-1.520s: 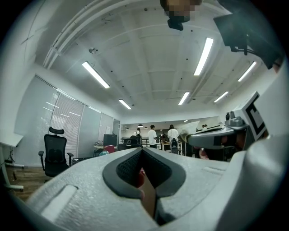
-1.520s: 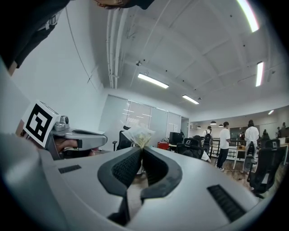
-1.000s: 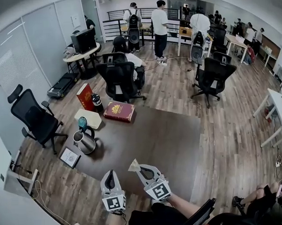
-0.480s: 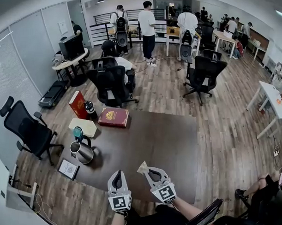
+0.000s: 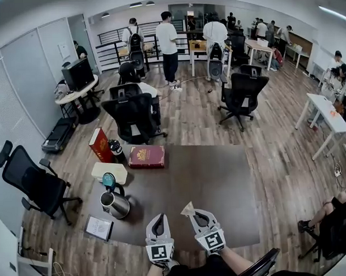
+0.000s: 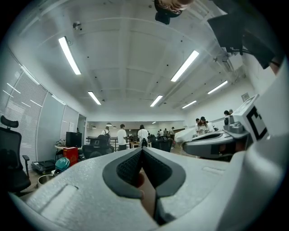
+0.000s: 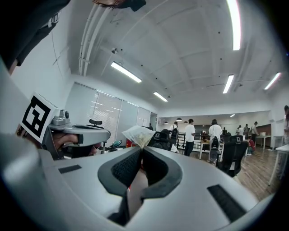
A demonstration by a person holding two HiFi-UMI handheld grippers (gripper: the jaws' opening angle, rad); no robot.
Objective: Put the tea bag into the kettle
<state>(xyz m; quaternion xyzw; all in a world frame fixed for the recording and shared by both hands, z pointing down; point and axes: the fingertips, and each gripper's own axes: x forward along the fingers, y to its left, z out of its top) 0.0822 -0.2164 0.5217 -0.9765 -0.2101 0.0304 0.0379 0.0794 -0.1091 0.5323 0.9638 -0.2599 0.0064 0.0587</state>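
**Right gripper view: tea bag pinched, kettle off to the left**

In the right gripper view the right tongs (image 7: 141, 151) are pressed together on the tea bag (image 7: 137, 134). The pale paper bag sticks out past the tips, forward and a little up, so its long axis follows the line of the jaws. The left tongs (image 6: 142, 151) are also pressed together, and I see nothing between them.

In the head view both tongs are side by side at the near edge of the dark table (image 5: 208, 178), and both point away from me. The kettle (image 5: 116, 204) stands upright to the left of both tongs and slightly ahead of them. The left tongs (image 5: 159, 217) are between the kettle and the right tongs (image 5: 192, 214), so the empty hand is the nearer one. The bag (image 5: 187, 208) is well apart from the kettle. I judge that it must travel left, across the front of the left tongs, and then come down from above.

The teal lid (image 5: 109, 180) is tipped up, so the mouth is open. I cannot tell what is inside the kettle. The white box (image 5: 109, 172) just behind the kettle looks closed.
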